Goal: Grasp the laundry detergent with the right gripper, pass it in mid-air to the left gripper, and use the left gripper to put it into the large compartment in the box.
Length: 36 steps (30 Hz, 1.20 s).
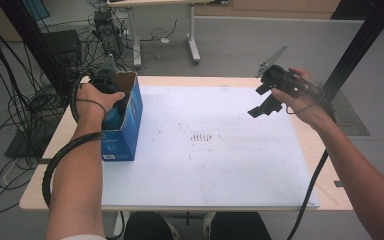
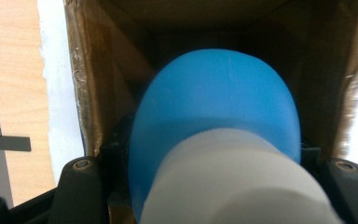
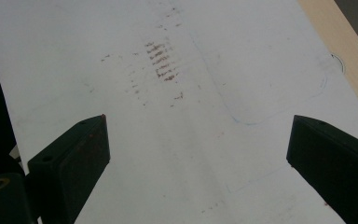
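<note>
Left gripper (image 1: 111, 102) sits down inside the open-topped blue cardboard box (image 1: 130, 131) at the table's left edge, jaws pinching a blue plastic bottle with a white cap (image 2: 214, 121). In the left gripper view the bottle's long axis runs straight ahead of the jaws, cap end nearest the camera, blue body pointing deeper into the brown box interior. So the bottle lies in line with the gripper, inside the box. Right gripper (image 1: 265, 102) hovers over the white table mat (image 1: 220, 165) on the far right, jaws spread, holding nothing, well apart from the box. Left hand (image 1: 92, 100) is the nearer one.
</note>
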Tool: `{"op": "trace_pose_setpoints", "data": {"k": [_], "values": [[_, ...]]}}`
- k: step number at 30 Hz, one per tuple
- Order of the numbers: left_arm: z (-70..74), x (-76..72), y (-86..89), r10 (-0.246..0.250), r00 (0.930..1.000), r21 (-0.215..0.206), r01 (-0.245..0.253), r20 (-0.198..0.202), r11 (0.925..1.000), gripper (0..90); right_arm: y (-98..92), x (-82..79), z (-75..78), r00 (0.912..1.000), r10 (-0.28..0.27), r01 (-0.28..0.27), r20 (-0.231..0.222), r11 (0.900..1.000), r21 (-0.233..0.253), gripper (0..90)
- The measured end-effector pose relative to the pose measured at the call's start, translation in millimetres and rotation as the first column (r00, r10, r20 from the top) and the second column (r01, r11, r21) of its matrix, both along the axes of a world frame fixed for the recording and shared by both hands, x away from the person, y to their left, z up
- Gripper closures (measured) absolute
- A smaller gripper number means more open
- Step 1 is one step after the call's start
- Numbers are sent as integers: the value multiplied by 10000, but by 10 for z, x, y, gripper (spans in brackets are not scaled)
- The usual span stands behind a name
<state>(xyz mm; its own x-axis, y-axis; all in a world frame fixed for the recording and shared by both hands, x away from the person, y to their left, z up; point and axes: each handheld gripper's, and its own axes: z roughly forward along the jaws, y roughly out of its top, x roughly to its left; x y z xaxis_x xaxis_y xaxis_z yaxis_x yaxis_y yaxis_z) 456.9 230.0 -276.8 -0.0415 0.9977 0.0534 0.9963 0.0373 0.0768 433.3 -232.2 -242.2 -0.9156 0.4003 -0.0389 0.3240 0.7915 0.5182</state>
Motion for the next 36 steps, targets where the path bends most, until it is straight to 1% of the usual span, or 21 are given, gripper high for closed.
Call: {"op": "trace_pose_setpoints", "data": {"k": [6, 7, 9, 12, 13, 16, 23, 28, 36], "values": [[-108, -14, 8, -119, 9998, -3, 119, -148, 9999, 372, -17, 8, 31, 10000, -43, 44, 36, 9998, -172, 57], [-104, -15, 14, -118, 9999, 11, 118, -67, 9999, 372, -19, 9, 38, 10000, -31, 32, 54, 9998, -192, 57], [-106, -20, 30, -126, 9998, -61, 125, -148, 9999, 372, -22, 13, 59, 9999, -55, 57, 85, 9996, -281, 57], [-108, -27, 36, -120, 9999, -86, 120, -92, 9999, 372, -25, 15, 77, 9999, -59, 62, 114, 9995, -315, 57], [-109, -29, 38, -119, 9999, -94, 118, -79, 9999, 372, -27, 23, 95, 9998, -67, 73, 186, 9994, -326, 57], [-109, -30, 36, -156, 9998, -93, 155, -101, 9998, 372, -26, 30, 110, 9998, -109, 115, 150, 9991, -405, 57], [-113, -27, 34, -134, 9998, -81, 133, -121, 9999, 371, -9, 57, 179, 9996, -83, 98, 280, 9985, -532, 57], [-114, -28, 34, -123, 9999, -87, 122, -121, 9999, 371, 11, 65, 197, 9996, -13, 31, 275, 9978, -659, 57], [-115, -29, 37, -115, 9999, -99, 114, -109, 9999, 370, 41, 68, 223, 9996, 46, -25, 296, 9975, -711, 57]]}}
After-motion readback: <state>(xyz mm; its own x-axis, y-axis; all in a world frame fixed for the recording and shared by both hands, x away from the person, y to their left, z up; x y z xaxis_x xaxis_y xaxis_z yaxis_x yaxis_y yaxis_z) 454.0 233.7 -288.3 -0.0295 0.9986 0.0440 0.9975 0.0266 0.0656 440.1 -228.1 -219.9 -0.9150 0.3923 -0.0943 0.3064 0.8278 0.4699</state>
